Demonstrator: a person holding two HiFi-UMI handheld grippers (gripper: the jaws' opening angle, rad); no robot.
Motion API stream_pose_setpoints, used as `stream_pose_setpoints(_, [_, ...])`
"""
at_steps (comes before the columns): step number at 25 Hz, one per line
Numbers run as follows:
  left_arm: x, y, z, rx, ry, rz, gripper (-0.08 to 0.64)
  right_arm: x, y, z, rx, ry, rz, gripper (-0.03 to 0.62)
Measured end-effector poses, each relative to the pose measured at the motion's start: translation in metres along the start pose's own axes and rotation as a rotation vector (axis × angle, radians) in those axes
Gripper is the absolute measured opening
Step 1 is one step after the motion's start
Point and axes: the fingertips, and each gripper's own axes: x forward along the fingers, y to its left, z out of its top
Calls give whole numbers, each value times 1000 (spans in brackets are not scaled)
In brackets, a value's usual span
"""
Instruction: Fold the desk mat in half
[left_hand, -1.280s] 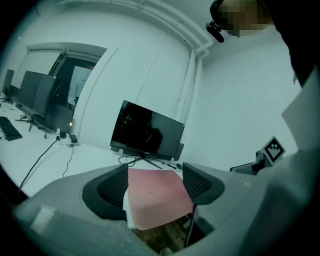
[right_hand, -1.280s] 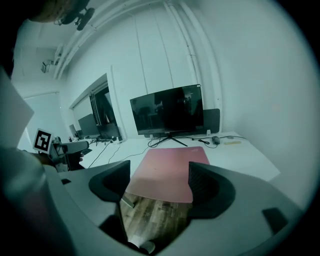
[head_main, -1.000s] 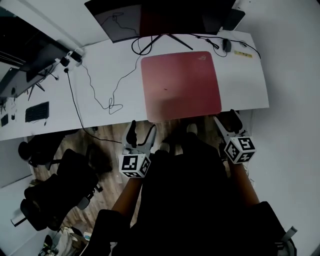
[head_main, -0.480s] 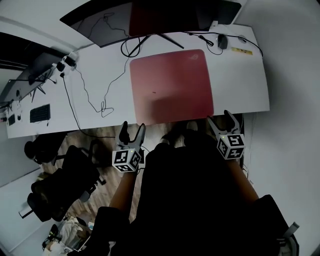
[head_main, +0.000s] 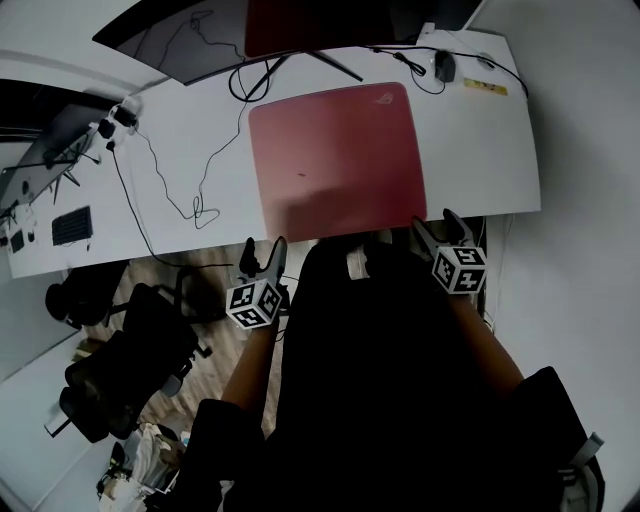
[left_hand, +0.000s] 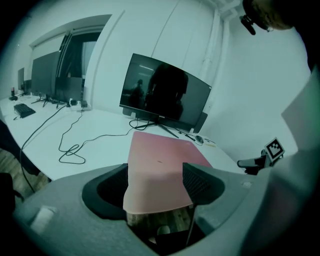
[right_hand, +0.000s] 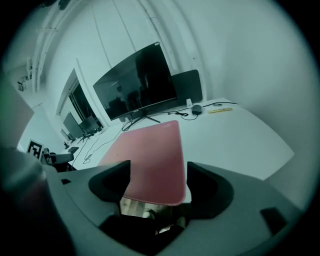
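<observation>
Red desk mat (head_main: 335, 160) lay flat on the white worktop (head_main: 480, 150) in the head view, its near edge at the worktop's front. Left hand-held gripper (head_main: 262, 252) and right hand-held gripper (head_main: 432, 226) hovered just short of that edge. Left gripper view: jaws stood wide apart, empty, mat beyond. Right gripper view: jaws likewise spread, empty, the mat's near right corner ahead.

An office is shown: white desks (head_main: 480, 140) are fitted with wide monitors (left_hand: 165, 97), a keyboard (head_main: 73, 225) and trailing cables (left_hand: 74, 149), and a black swivel chair (head_main: 120, 370) is parked alongside.
</observation>
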Motion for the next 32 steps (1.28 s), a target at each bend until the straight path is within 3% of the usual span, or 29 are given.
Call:
stream_pose_setpoints(5, [9,25,-28,-50,76,5,328,17,-1,-16,34,52,-46,348])
stream_pose_setpoints(12, [24,53,-55,-225,98,35,328,35,-14,-43,96,104,-107,347])
stream_pose_setpoints(25, [44,72,-99,-476,152,67,328,57,-33,-93,336,197,-192,347])
stream_pose_setpoints(32, [48,72,-114,-604,154,104,328,65,-31,-102,439,206,-175,344])
